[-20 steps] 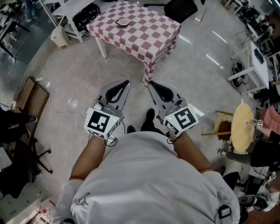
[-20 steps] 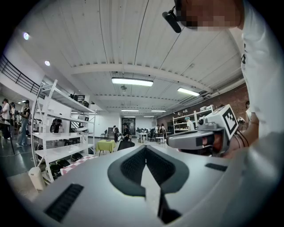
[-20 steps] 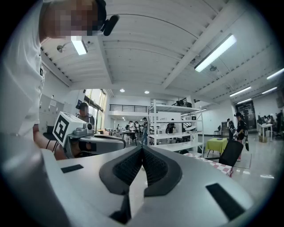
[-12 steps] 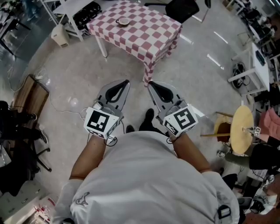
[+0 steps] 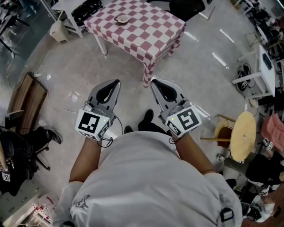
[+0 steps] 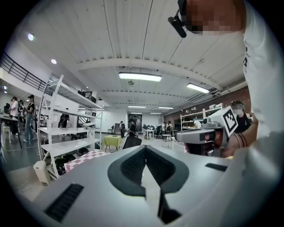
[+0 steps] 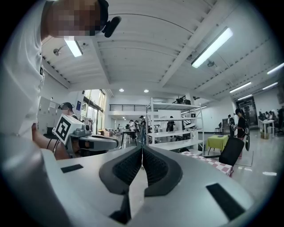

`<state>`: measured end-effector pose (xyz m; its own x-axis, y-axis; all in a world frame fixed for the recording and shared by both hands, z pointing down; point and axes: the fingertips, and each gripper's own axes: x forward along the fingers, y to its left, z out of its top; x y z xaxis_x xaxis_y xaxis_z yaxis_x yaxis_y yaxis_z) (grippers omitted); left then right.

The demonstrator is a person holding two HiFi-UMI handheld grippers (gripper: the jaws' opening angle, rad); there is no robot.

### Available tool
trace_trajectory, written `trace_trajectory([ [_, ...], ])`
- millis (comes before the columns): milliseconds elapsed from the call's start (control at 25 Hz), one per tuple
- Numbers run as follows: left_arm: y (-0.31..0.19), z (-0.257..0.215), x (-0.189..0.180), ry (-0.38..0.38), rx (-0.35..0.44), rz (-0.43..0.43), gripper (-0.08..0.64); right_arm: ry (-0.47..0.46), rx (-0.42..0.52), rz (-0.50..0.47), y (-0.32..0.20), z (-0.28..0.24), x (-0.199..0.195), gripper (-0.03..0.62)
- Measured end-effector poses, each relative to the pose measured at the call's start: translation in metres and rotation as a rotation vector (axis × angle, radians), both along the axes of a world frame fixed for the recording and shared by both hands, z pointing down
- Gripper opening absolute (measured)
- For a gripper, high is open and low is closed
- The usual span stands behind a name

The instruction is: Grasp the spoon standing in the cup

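Note:
In the head view a small cup (image 5: 122,19) stands on a table with a red-and-white checked cloth (image 5: 146,33), far ahead of me across the floor. The spoon in it is too small to make out. My left gripper (image 5: 117,81) and right gripper (image 5: 153,80) are held at waist height, well short of the table, both pointing toward it. Each is shut with nothing between its jaws. The left gripper view shows its shut jaws, tips (image 6: 145,147) together, and the checked table (image 6: 84,158) beyond. The right gripper (image 7: 142,147) looks the same, the table's corner (image 7: 213,163) at its right.
A black chair (image 5: 186,9) stands behind the table, white shelving (image 5: 66,9) to its left. A wooden board (image 5: 26,95) and cables lie at left. A round wooden stool (image 5: 244,133) and a white desk (image 5: 262,66) are at right.
The left gripper has swung outward to the left, widening the gap between the two grippers. The table sits slightly higher in the view. Both grippers stay shut.

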<state>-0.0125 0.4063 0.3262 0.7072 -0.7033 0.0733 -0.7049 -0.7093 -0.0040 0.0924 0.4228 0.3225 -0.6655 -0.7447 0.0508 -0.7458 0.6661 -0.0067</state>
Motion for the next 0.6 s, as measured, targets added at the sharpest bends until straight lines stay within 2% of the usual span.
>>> trace_trajectory([
  [440, -0.088, -0.004, 0.029, -0.039, 0.005, -0.098, 0.015, -0.029, -0.019, -0.087, -0.087, 0.008, 0.069, 0.032],
  [600, -0.111, -0.009, 0.018, -0.057, 0.003, -0.162, 0.015, -0.035, -0.033, -0.134, -0.109, 0.013, 0.077, 0.032],
])
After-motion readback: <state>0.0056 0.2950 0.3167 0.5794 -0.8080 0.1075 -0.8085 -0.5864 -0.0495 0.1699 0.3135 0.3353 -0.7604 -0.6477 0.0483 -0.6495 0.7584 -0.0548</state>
